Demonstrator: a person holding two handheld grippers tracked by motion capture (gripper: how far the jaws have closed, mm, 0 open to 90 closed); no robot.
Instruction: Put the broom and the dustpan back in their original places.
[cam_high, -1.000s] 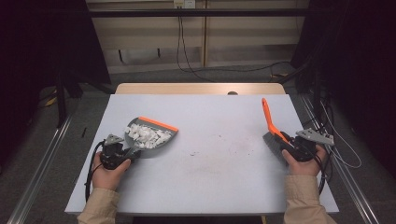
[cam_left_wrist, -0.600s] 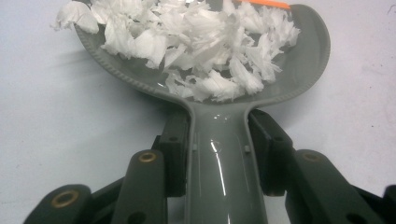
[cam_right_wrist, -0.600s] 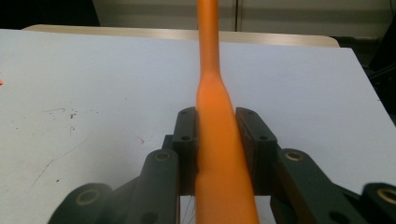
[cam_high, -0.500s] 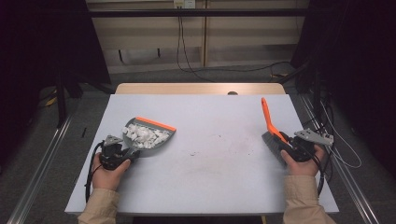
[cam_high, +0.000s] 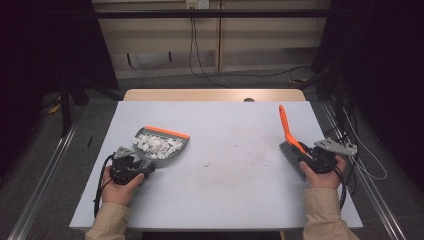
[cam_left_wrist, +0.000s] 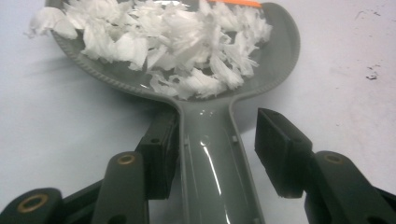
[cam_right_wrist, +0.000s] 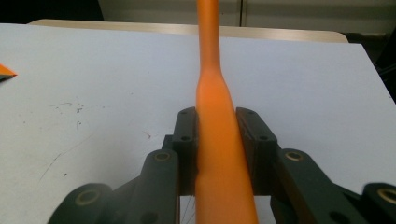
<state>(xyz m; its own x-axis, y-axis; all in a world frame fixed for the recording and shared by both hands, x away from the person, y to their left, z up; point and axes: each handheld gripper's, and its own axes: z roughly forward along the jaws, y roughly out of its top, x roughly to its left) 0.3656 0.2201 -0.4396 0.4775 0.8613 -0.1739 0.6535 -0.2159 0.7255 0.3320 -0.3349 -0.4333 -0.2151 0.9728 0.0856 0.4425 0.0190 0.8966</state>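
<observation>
A grey dustpan (cam_high: 162, 145) with an orange lip lies on the table, heaped with white scraps (cam_high: 157, 144). My left gripper (cam_high: 137, 162) is at its handle. In the left gripper view the handle (cam_left_wrist: 210, 154) runs between the jaws of my left gripper (cam_left_wrist: 217, 140), which have just been opening. One pad (cam_left_wrist: 280, 149) stands clear of the handle, so the gripper is open. The scraps (cam_left_wrist: 177, 42) fill the pan ahead. At the table's right, my right gripper (cam_high: 305, 155) is shut on the brush (cam_high: 286, 127). The brush's orange handle (cam_right_wrist: 210, 56) is clamped between the pads of my right gripper (cam_right_wrist: 217, 126).
The pale table (cam_high: 225, 200) has small dark specks (cam_high: 235, 150) near its middle. A wooden strip (cam_high: 210, 95) runs along the far edge. Cables (cam_high: 360, 165) hang off the right side, and metal rails flank the table on the floor.
The dustpan has shifted very slightly on the table at my left hand. The right hand and the brush have not moved.
</observation>
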